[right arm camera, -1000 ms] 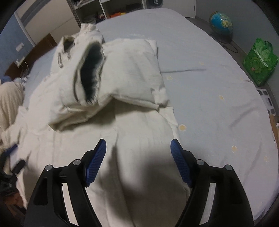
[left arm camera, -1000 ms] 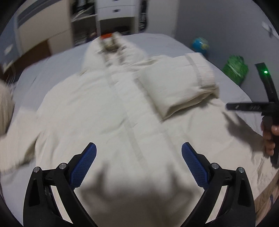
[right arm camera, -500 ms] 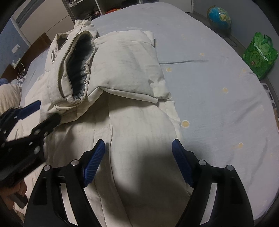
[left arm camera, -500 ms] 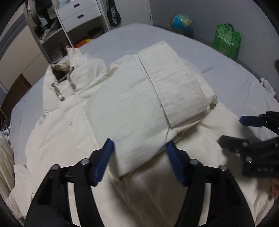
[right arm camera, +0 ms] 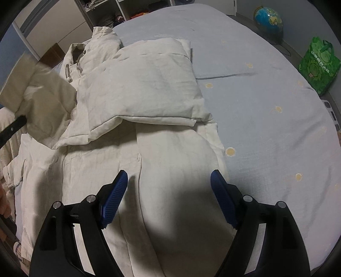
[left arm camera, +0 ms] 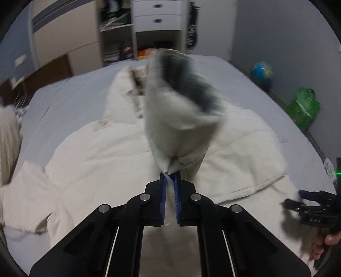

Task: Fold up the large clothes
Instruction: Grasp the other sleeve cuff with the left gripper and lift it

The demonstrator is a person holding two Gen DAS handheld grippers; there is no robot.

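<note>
Nearest to us, our left gripper has its blue pads pinched tight on the cuff end of the sleeve, which rises straight ahead of it, blurred, its dark lining showing at the open mouth. Our right gripper hangs with its ribbed pads spread wide and nothing between them, above the lower right part of the coat. That coat is cream, quilted and puffy, with soft rounded seams, and it lies front up on the pale blue bed, its long axis running away from both grippers toward the collar at the far end. Its right side is already folded over the body in a thick, pillow-like slab. We judge that the coming move turns on the sleeve lying across the body, so the left hand, which has it, should carry it, while the right hand is nearer the hem. Beyond the bed stand a globe and a green bag by the wall.
</note>
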